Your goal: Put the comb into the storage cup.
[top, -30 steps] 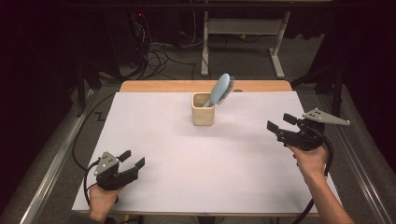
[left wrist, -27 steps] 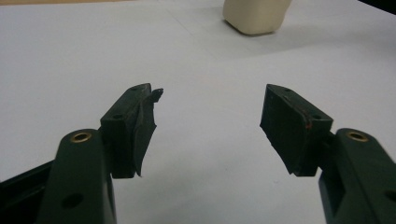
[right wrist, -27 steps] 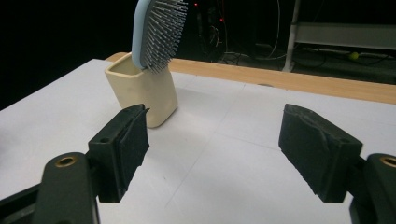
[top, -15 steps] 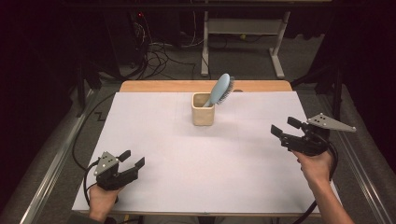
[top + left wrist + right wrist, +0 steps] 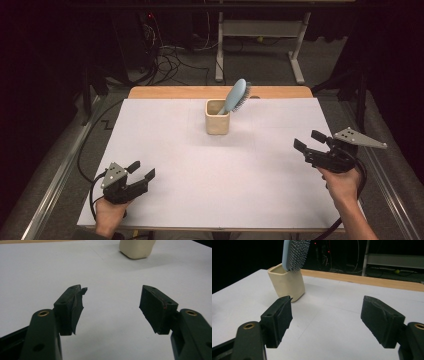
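A blue hairbrush leans bristles-up in a beige cup at the table's far middle; well short of the cup, left tongs and right tongs wait apart, empty, seemingly finished.

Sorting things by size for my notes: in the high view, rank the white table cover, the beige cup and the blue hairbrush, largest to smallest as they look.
1. White table cover, by far the largest.
2. Beige cup and blue hairbrush: too close to rank, as the brush's lower end is hidden inside the cup.
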